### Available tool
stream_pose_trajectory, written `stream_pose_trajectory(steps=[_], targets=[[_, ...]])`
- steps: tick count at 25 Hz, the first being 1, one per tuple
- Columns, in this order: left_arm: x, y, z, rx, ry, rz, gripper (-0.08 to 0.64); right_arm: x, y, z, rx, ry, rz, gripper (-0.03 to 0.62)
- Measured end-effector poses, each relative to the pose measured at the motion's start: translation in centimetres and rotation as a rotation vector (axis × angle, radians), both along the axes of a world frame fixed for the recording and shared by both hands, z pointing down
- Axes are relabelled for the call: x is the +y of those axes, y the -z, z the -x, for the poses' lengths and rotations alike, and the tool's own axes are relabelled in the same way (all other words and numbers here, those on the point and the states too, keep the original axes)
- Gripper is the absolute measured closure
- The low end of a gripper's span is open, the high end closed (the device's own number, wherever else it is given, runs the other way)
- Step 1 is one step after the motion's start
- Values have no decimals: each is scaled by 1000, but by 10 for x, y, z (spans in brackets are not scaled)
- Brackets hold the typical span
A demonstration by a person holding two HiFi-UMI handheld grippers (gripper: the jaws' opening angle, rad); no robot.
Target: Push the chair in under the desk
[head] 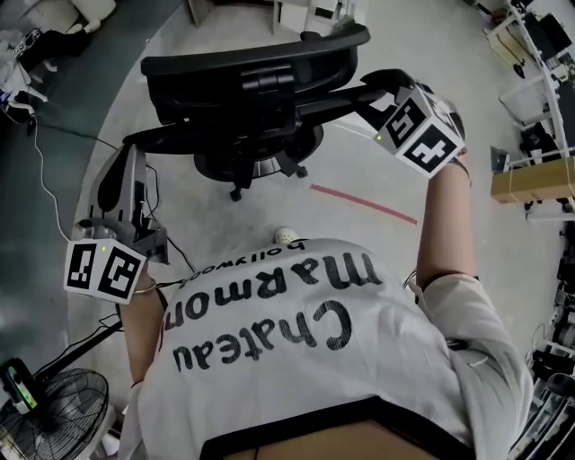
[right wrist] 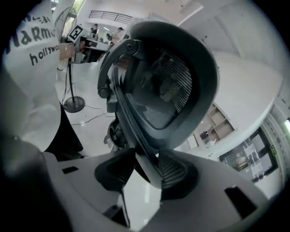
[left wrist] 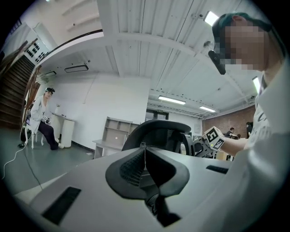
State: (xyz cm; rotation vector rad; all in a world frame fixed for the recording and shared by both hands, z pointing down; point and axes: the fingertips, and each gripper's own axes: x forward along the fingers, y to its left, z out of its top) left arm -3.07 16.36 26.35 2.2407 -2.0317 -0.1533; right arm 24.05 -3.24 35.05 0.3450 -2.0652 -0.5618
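A black mesh office chair (head: 256, 85) stands on the grey floor straight ahead, its back towards me. My right gripper (head: 373, 97) reaches the right edge of the backrest. In the right gripper view the backrest's frame (right wrist: 167, 90) runs down between the jaws of that gripper (right wrist: 145, 174), which stand open with a gap of floor showing at the left pad. My left gripper (head: 131, 160) hangs low on the left beside the chair's left arm, pointing up and forward. Its pads (left wrist: 145, 154) meet, with nothing between them, and the chair (left wrist: 158, 136) shows beyond them.
White furniture (head: 310, 13) stands past the chair. A floor fan (head: 49, 409) is at the lower left with cables (head: 45, 180) trailing nearby. A red tape line (head: 364, 202) crosses the floor, and a cardboard box (head: 530, 184) sits at the right. A seated person (left wrist: 43, 118) is far off.
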Motion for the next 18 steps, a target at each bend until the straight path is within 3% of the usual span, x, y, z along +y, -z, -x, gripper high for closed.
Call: stream_pose_trajectory(steps=[4, 5, 6, 7, 9, 11, 13, 15, 18], targets=[[-7, 4, -3, -69, -53, -8, 527, 3, -4, 2, 27, 43, 46, 434], [-9, 3, -6, -115, -79, 14, 475, 4, -4, 3, 33, 49, 55, 433], [-12, 1, -11, -181, -109, 50, 390, 4, -5, 3, 38, 52, 63, 433], [-16, -4, -18, -267, -142, 103, 351, 4, -5, 3, 38, 52, 71, 431], [-26, -22, -36, -477, -190, 233, 325, 1, -4, -1, 20, 39, 92, 428], [-41, -42, -46, -667, -183, 348, 349, -1, -3, -7, -8, 20, 109, 423], [-54, -57, -49, -771, -162, 420, 430, -3, -2, -9, -19, 10, 107, 422], [-58, -67, -49, -754, -180, 447, 474, -2, -5, -6, -14, 9, 97, 422], [-57, -70, -41, -670, -205, 451, 465, -1, -8, 2, -23, 25, 101, 420]])
